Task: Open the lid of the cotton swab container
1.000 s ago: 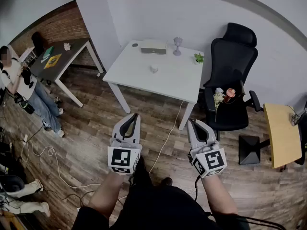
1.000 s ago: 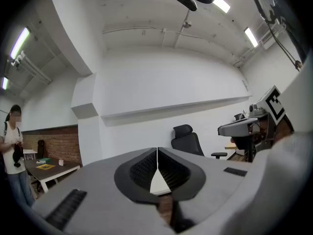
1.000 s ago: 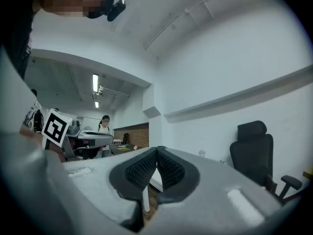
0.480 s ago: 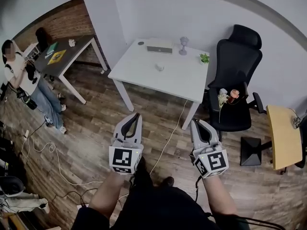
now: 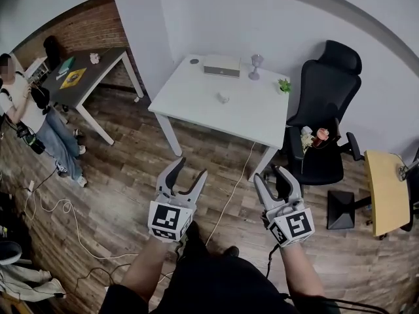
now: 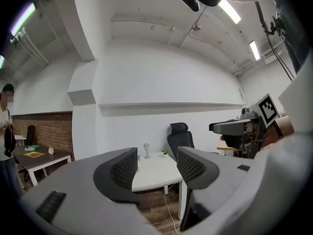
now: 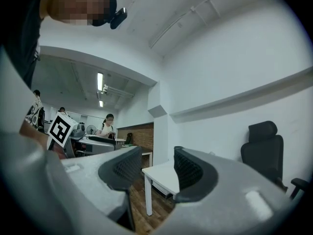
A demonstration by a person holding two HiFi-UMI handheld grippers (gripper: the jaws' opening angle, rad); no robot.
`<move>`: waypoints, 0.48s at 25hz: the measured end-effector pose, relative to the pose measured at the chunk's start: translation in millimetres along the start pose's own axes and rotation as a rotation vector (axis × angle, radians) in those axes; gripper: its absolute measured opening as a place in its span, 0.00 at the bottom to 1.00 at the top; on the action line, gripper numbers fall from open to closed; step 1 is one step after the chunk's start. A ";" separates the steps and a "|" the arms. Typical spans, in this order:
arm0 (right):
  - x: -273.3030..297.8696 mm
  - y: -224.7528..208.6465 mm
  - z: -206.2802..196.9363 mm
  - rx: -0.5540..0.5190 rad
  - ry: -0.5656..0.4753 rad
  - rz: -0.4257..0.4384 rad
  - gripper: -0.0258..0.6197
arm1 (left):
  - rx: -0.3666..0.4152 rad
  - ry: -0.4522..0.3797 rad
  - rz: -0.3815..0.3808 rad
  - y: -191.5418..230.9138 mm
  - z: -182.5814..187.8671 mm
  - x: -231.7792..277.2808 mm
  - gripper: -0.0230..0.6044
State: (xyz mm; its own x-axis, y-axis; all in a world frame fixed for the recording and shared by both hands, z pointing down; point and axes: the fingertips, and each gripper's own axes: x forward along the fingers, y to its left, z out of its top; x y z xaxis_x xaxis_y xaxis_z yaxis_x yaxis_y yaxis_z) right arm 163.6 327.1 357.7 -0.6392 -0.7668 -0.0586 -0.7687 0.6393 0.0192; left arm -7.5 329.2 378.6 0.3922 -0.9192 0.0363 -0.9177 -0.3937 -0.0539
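Tiny white object (image 5: 223,97) on table (image 5: 196,106), unidentifiable

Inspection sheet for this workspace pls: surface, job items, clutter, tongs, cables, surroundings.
Surface: white table, ahead of the person, not yet reached.
Job's things: small white item mid-table, possibly the swab container; lid state too small to tell.
Clutter: flat box, grey stemmed ornament, small plant, dark disc, all toward the table's far edge.
Tongs: left tongs and right tongs both open, have just been opening, nothing between them, over the wood floor.
Cables: white cable trailing from the table across the floor; looped cable at left.
Surroundings: black office chair, dark desk, seated person, brick wall.
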 end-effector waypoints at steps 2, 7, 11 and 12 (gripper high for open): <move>18.3 1.9 -4.2 -0.003 0.014 -0.009 0.34 | -0.012 0.009 -0.003 21.2 -7.2 6.5 0.43; 74.3 6.1 -14.0 -0.003 0.054 -0.057 0.34 | -0.030 0.063 0.002 87.0 -28.8 24.9 0.43; 123.8 14.6 -17.9 -0.015 0.070 -0.077 0.34 | -0.057 0.062 -0.001 139.6 -38.3 40.9 0.43; 134.8 16.6 -19.9 -0.015 0.077 -0.082 0.34 | -0.064 0.064 -0.003 151.4 -41.8 44.8 0.43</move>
State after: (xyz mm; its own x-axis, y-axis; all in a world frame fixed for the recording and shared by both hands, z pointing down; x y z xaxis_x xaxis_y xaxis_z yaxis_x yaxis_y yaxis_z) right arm 64.3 233.3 369.9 -0.5736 -0.8190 0.0158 -0.8183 0.5738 0.0329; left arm -131.5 228.9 413.7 0.3917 -0.9146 0.1003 -0.9196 -0.3928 0.0101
